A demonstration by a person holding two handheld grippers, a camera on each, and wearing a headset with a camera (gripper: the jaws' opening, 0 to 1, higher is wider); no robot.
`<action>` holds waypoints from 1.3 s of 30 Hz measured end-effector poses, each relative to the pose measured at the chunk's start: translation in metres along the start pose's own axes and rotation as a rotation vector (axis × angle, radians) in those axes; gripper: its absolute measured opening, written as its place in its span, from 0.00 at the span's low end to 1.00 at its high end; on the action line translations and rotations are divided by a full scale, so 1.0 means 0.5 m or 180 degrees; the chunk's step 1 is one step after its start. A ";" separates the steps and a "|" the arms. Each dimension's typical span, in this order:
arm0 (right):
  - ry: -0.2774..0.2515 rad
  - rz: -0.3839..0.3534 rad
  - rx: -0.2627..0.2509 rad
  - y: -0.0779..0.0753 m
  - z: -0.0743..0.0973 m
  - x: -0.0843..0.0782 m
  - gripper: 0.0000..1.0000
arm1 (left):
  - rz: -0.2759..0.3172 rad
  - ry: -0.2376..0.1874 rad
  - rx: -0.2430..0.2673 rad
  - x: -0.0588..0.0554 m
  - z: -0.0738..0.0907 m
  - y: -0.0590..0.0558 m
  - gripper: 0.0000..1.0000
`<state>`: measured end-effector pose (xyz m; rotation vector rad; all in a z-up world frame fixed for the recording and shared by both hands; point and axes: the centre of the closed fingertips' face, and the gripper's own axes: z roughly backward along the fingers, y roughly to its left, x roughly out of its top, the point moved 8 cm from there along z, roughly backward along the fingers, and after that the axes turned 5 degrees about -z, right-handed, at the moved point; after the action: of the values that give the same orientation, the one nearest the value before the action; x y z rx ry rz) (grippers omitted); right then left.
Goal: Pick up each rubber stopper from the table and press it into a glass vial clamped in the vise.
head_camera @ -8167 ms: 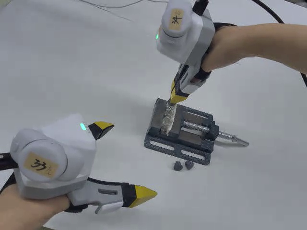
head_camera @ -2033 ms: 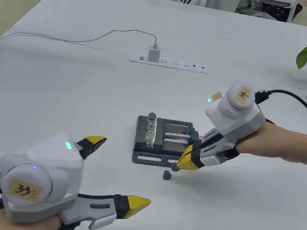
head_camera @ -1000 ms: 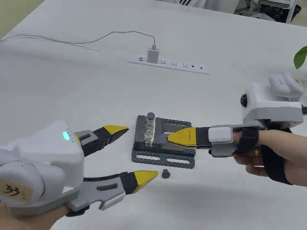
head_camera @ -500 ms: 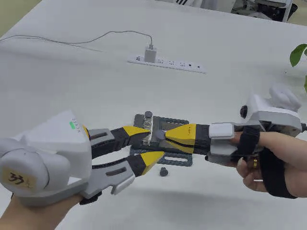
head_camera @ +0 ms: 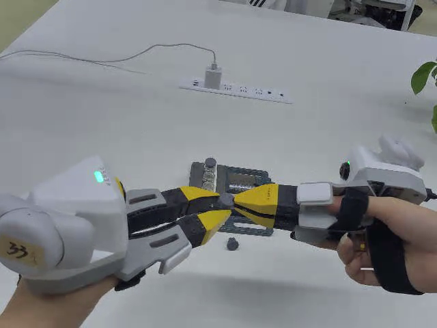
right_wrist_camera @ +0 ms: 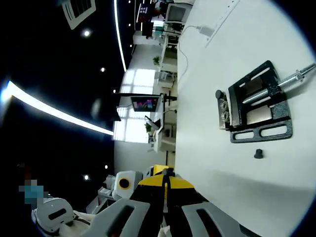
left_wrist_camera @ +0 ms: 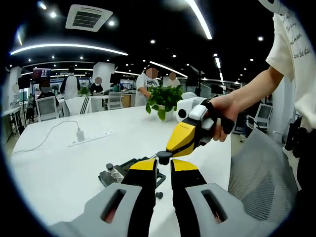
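My right gripper (head_camera: pixel 237 201) is held level above the table, shut on a dark rubber stopper (head_camera: pixel 225 199) at its yellow tips. My left gripper (head_camera: pixel 209 206) faces it tip to tip, its jaws a narrow gap apart on either side of that stopper (left_wrist_camera: pixel 164 157). Behind and below them stands the dark vise (head_camera: pixel 240 179) with clear glass vials clamped in it; one vial carries a stopper (head_camera: pixel 210 163). Another loose stopper (head_camera: pixel 233 244) lies on the table in front of the vise. The right gripper view looks down on the vise (right_wrist_camera: pixel 256 111) and the loose stopper (right_wrist_camera: pixel 257 153).
A white power strip (head_camera: pixel 235 90) with a plugged charger and a cable lies at the far side of the white table (head_camera: pixel 102 123). Plant leaves (head_camera: pixel 423 75) hang at the right edge. People and chairs stand beyond the table (left_wrist_camera: pixel 148 81).
One of the two stoppers in front of the vise has been lifted by my right gripper. My left gripper has come up to meet it and its jaws have narrowed around the stopper.
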<state>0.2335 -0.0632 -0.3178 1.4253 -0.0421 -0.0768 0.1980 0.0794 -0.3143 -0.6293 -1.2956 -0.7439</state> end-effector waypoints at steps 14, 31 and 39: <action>-0.0029 -0.0182 0.0140 0.001 -0.002 -0.019 0.00 | 0.0087 -0.0083 -0.0047 0.006 0.000 -0.006 0.06; -0.0142 0.0426 0.0102 -0.003 0.006 -0.022 0.00 | 0.0129 -0.0028 -0.0131 0.002 0.001 -0.012 0.05; -0.0176 0.1355 -0.0327 0.003 0.024 -0.007 0.47 | 0.0098 0.0070 -0.0155 -0.007 0.003 -0.013 0.05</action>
<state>0.2294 -0.0745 -0.3146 1.2851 -0.3802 0.2299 0.1915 0.0768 -0.3175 -0.6772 -1.2481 -0.7571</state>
